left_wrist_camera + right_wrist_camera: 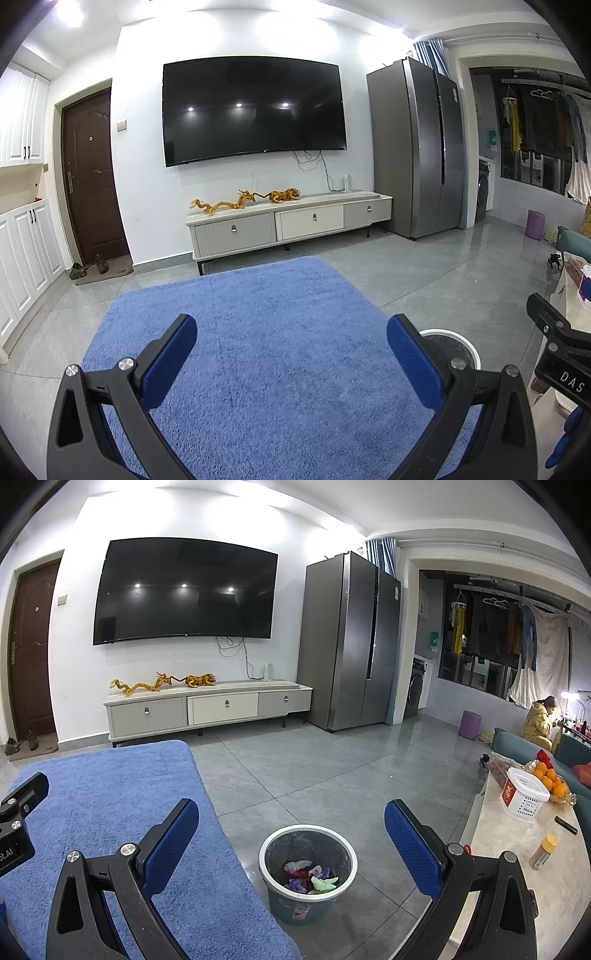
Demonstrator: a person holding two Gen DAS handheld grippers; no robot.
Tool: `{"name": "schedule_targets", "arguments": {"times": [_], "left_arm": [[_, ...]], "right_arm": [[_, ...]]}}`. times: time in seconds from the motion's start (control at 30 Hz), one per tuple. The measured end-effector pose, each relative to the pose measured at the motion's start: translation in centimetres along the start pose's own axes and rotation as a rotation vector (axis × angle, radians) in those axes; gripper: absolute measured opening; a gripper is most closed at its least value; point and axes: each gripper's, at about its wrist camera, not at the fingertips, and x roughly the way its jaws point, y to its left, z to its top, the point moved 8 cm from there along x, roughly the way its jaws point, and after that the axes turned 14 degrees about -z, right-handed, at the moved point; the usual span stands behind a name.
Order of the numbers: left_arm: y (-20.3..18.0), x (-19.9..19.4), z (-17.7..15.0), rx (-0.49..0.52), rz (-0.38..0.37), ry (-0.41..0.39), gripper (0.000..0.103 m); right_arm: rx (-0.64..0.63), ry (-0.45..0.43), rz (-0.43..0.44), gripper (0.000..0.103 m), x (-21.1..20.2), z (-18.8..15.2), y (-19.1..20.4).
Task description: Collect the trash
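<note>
Left wrist view: the trash bin [466, 349] is mostly hidden behind a blue finger pad [413, 363]; only part of its white rim shows. The crumpled scraps [312, 877] in the bin are too small to identify. The coffee table [517, 853] is cut off by the picture's edge.

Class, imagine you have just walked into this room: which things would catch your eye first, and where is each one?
Most likely the big dark television on the white wall, above a low cabinet bearing golden dragon and tiger figurines. Next, the blue rug on the grey floor. Nearest, between the open right gripper fingers, a trash bin holding crumpled coloured scraps.
</note>
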Motion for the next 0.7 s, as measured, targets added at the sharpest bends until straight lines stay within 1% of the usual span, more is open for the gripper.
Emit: {"name": "schedule_targets", "arguments": {"times": [0.7], "left_arm": [[0.5, 0.5, -0.5, -0.004, 0.009, 0.019, 0.103]], "right_arm": [[0.020, 0.015, -0.026, 0.101, 1.3, -0.1, -1.4]]}}
